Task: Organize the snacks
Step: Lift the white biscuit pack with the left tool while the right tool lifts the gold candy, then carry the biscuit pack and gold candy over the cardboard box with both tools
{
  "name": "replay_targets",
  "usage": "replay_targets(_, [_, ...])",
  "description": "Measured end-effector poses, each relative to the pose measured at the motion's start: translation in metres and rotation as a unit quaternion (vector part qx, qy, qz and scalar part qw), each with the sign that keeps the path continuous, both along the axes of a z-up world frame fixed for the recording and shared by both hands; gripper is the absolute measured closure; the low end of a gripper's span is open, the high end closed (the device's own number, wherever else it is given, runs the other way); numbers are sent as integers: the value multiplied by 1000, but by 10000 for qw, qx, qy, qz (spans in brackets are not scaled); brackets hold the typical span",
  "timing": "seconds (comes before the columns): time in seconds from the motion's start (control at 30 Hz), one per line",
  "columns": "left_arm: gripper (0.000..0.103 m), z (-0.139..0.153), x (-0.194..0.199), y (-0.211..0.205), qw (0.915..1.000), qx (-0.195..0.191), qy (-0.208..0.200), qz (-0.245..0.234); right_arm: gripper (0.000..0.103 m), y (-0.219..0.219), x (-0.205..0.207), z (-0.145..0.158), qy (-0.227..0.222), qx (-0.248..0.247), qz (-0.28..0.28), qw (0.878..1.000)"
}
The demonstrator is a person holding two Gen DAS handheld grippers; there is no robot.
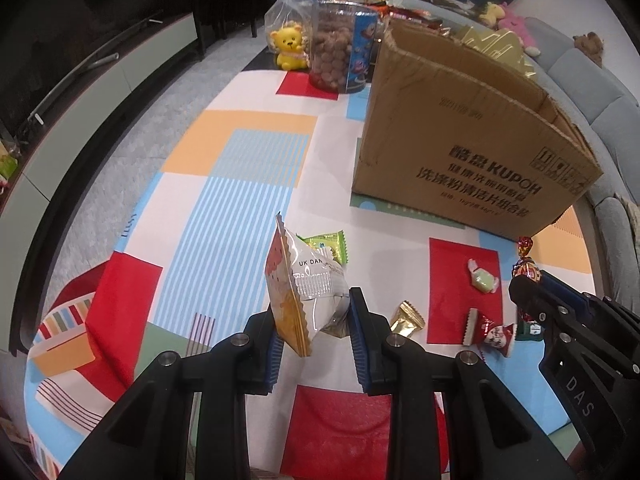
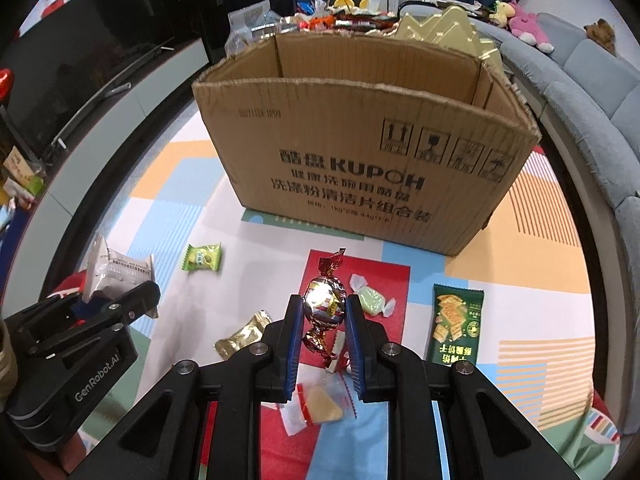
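Patchwork-covered desk [image 2: 192,184] is carrying the box [image 2: 360,168]; before it, the left hand-held gripper [image 1: 316,320] is gripping a packet [image 1: 308,292], and the right hand-held gripper [image 2: 324,320] is pinching a foil candy [image 2: 325,300].

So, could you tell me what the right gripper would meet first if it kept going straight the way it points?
Probably the red patch of tablecloth in front of the KUPOH cardboard box, near the pale green candy. The right gripper, holding a foil-wrapped candy, angles down; depth is unclear.
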State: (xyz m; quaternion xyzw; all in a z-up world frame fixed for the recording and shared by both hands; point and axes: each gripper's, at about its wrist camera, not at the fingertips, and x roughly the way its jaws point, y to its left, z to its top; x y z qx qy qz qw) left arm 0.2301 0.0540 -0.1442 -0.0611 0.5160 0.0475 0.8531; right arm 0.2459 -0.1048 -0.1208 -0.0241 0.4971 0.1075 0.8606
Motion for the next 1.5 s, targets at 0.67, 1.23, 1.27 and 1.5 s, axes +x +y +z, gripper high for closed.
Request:
replay_targets(0.67, [73,47,-10,-22,9985,83,-455,-282,81,-17,-16,46,-455,203,-163,9986])
replay_targets(1.23, [73,81,-6,-35,9958,105,-769,-490,81,-29,-15,78,-801,297,-254,9960])
replay_targets(1.27, [73,83,-4,-36,9955,102,-788,-510,81,-30,-15,80,-817,308,-261,9958])
replay_targets(1.5, [73,96,4,-43,9939,100,-904,-619,81,-35,-11,91,-917,352,-316,9947])
